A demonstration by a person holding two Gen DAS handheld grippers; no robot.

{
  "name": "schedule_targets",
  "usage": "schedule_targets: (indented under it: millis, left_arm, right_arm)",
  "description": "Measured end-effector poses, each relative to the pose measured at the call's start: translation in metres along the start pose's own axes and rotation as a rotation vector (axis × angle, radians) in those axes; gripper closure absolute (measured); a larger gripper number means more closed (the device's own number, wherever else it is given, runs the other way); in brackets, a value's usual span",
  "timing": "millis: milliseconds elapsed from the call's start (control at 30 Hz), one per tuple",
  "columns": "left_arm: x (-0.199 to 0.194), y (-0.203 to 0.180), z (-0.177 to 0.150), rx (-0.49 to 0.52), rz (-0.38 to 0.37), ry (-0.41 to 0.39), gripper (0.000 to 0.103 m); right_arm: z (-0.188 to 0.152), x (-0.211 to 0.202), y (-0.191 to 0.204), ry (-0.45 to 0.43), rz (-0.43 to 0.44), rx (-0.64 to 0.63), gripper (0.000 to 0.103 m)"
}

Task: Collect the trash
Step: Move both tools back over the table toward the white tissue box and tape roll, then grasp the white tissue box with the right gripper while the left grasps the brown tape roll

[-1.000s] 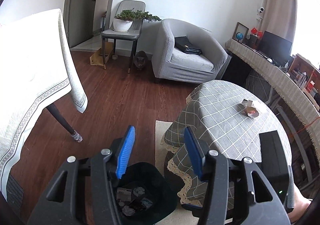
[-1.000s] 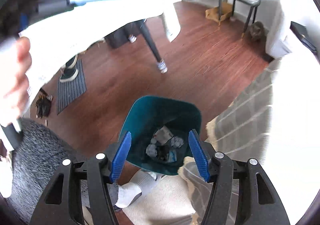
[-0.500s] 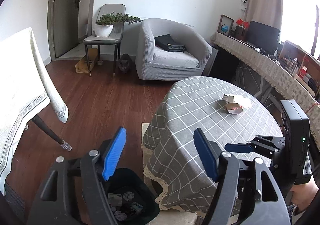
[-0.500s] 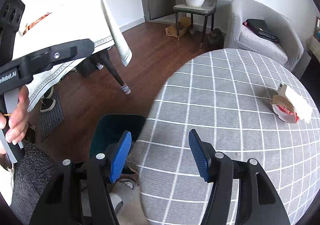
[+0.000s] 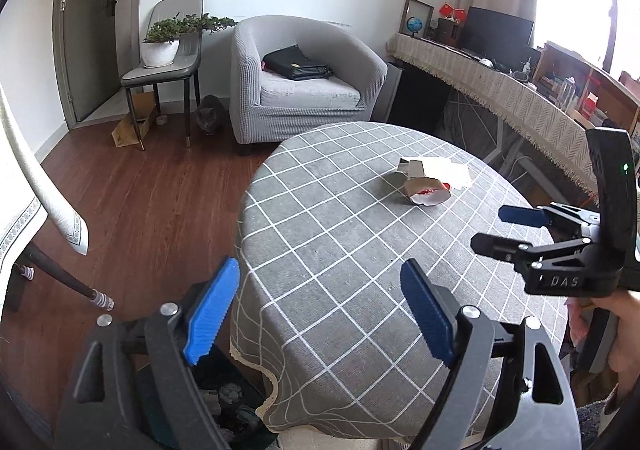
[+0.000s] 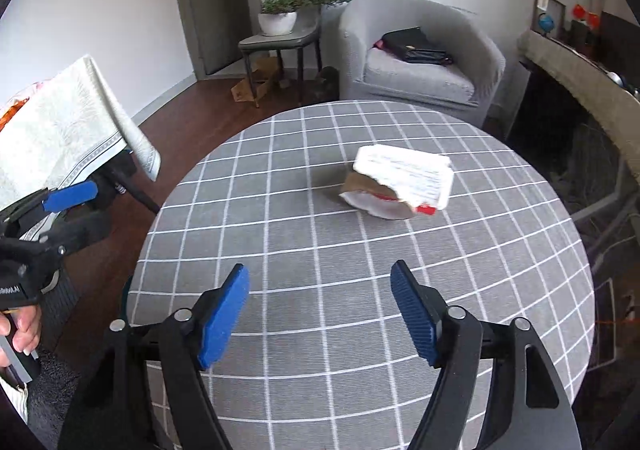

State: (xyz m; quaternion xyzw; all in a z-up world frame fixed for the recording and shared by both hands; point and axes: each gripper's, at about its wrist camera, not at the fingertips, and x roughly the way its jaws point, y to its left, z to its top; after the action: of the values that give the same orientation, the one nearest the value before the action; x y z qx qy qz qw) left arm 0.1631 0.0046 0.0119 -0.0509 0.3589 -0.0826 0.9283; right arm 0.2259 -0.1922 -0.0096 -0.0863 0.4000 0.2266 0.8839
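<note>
A crumpled heap of trash point(image 6: 400, 185), brown card, white paper and a red-edged scrap, lies on the round table with a grey checked cloth point(image 6: 320, 250). It also shows in the left wrist view point(image 5: 430, 181). My right gripper point(image 6: 320, 314) is open and empty above the table, short of the trash. My left gripper point(image 5: 320, 314) is open and empty over the table's near edge. A dark teal bin point(image 5: 224, 402) with scraps inside stands on the floor under the left gripper.
A second table with a white cloth point(image 6: 60, 137) stands to the left. A grey armchair point(image 5: 304, 89) with a black bag, a chair with a potted plant point(image 5: 168, 45) and a cat point(image 5: 210, 117) stand at the back wall. A long desk point(image 5: 500, 89) runs along the right.
Both grippers have lifted away from the bin and swung toward the round table. The right gripper now faces the trash heap from closer. Both stay open and empty.
</note>
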Motion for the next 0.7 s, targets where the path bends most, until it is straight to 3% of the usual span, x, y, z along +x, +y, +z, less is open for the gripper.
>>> schedule_targets:
  millis: [267, 600, 700]
  left_arm:
    - [0.030, -0.025, 0.004, 0.056, -0.035, 0.044, 0.018]
    - [0.066, -0.037, 0.014, 0.081, -0.047, 0.092, 0.017]
    - [0.074, -0.039, 0.015, 0.093, -0.043, 0.096, 0.017]
  right_arm:
    - [0.015, 0.008, -0.043, 0.003, -0.039, 0.148, 0.018]
    - [0.065, 0.037, -0.049, 0.043, -0.075, 0.168, 0.011]
    - [0.075, 0.051, -0.049, 0.061, -0.121, 0.169, 0.008]
